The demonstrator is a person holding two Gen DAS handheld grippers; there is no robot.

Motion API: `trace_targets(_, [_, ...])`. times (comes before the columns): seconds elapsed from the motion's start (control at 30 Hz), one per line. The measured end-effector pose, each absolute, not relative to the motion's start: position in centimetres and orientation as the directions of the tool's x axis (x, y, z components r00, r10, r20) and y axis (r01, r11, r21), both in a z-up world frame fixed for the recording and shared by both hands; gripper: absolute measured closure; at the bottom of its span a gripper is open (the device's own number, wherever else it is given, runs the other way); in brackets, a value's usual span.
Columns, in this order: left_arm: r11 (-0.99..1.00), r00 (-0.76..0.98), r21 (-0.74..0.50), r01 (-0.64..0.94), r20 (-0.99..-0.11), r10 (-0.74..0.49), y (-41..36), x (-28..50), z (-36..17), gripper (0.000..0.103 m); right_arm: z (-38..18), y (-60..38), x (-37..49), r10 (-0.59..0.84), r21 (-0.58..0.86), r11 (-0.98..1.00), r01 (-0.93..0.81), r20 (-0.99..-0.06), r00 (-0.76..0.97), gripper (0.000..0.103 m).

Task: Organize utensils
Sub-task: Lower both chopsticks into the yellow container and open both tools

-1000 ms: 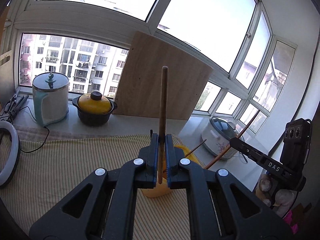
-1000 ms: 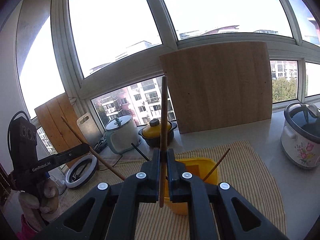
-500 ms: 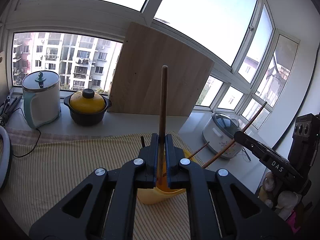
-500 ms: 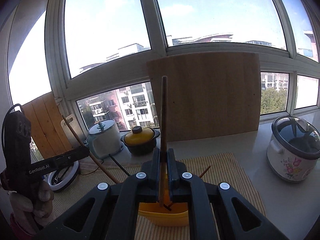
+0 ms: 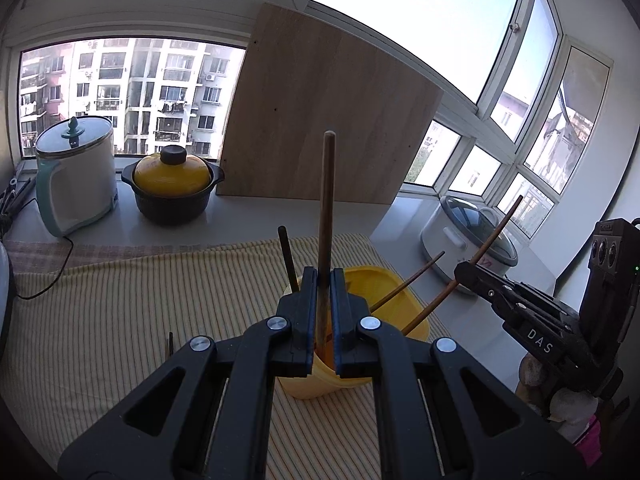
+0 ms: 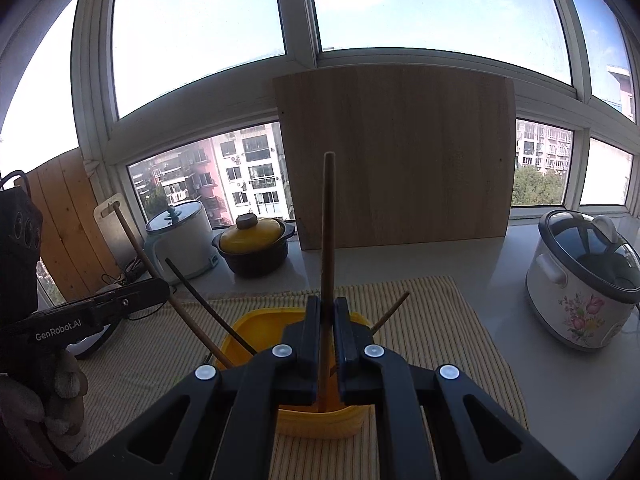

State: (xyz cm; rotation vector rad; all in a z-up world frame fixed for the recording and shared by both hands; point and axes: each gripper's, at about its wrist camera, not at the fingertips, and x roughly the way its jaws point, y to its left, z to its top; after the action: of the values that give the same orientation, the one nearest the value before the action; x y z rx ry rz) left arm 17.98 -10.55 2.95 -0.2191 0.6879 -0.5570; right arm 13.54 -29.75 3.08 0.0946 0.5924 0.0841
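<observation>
Both claws, left (image 5: 323, 312) and right (image 6: 328, 340), pinch one upright chopstick (image 5: 326, 216) each, tips directly above yellow holder (image 5: 384, 300); drop straight down.

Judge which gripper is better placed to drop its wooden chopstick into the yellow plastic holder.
Right, narrowly: the right gripper's brown wooden chopstick dips inside the yellow plastic holder; the left gripper's chopstick ends at its rim.

I see a striped cloth (image 5: 120, 312), white kettle (image 5: 76, 172), yellow-lidded black pot (image 5: 172, 184), wooden board (image 5: 320, 120) leaning on window, floral rice cooker (image 6: 580, 284) on counter.
</observation>
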Motion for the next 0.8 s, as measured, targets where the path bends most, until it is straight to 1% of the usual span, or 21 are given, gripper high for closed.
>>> trace_targets(0.43, [0.848,0.611,-0.33,0.416,-0.589,-0.529,-11.6,17.7,0.8,0.099,0.4,-29.1,14.5,0.1,0.09,0.994,-0.056,-0.621,0.777,0.099])
trace_targets(0.67, [0.853,0.609,-0.306,0.424,-0.6,-0.518,-11.8,17.5,0.4,0.099,0.0,-29.1,14.5,0.094,0.081,0.995,-0.054,-0.638,0.764,0.099])
trace_targets(0.73, [0.853,0.609,-0.299,0.429,-0.602,-0.517,-11.8,17.4,0.4,0.099,0.0,-29.1,14.3,0.09,0.076,0.996,-0.054,-0.639,0.764,0.094])
trace_targets(0.77, [0.853,0.611,-0.297,0.429,-0.6,-0.516,-11.7,17.3,0.5,0.099,0.1,-29.1,14.3,0.088,0.074,0.996,-0.052,-0.637,0.766,0.084])
trace_targets(0.8, [0.854,0.613,-0.294,0.428,-0.6,-0.514,-11.7,17.3,0.5,0.099,0.1,-29.1,14.1,0.086,0.073,0.996,-0.051,-0.633,0.769,0.078])
